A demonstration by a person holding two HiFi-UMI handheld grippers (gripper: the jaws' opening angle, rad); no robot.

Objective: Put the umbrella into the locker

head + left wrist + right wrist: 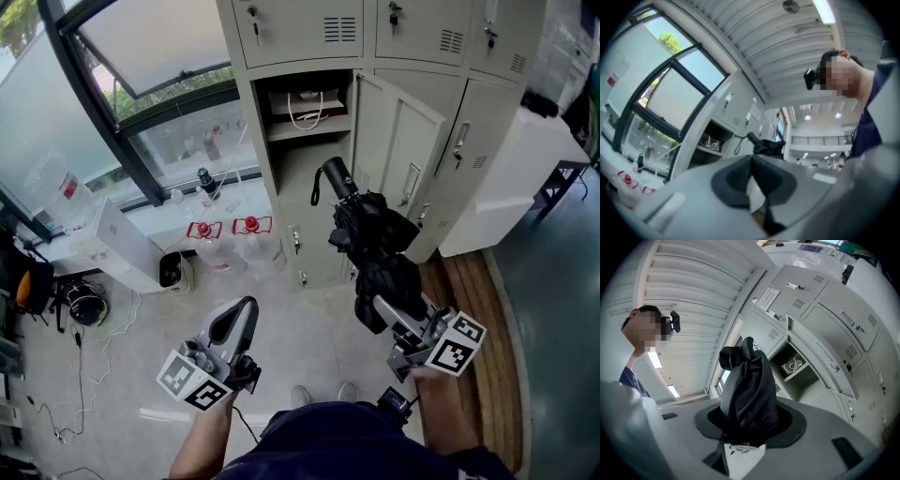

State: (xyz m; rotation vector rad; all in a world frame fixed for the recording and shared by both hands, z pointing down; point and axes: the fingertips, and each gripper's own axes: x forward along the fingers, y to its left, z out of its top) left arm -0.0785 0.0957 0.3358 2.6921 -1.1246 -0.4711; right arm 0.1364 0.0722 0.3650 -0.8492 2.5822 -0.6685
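The room holds a bank of pale grey lockers beside a large window point(141, 103), over a light floor point(309, 328). One locker point(302, 173) stands open, its door point(398, 155) swung to the right; a white bag point(305, 101) lies on its upper shelf. The lower compartment is partly screened in the head view by the umbrella point(375, 246), so its floor cannot be made out. The umbrella is black and folded, and its fabric end is buried inside the right claw point(382, 302), which is clamped on it; the right gripper view confirms both jaws pressed against the fabric bundle point(747, 390), which blocks that view's centre. The handle point(336, 176), with a looped strap, points up and away from the claw toward the open locker and lies in front of the opening, outside the compartment. The left claw point(242, 317) is held lower left, well apart from the umbrella, with its jaws together on nothing. In the left gripper view the claw body point(752, 173) fills the lower frame, and only the umbrella's upper part point(766, 145) shows above it.
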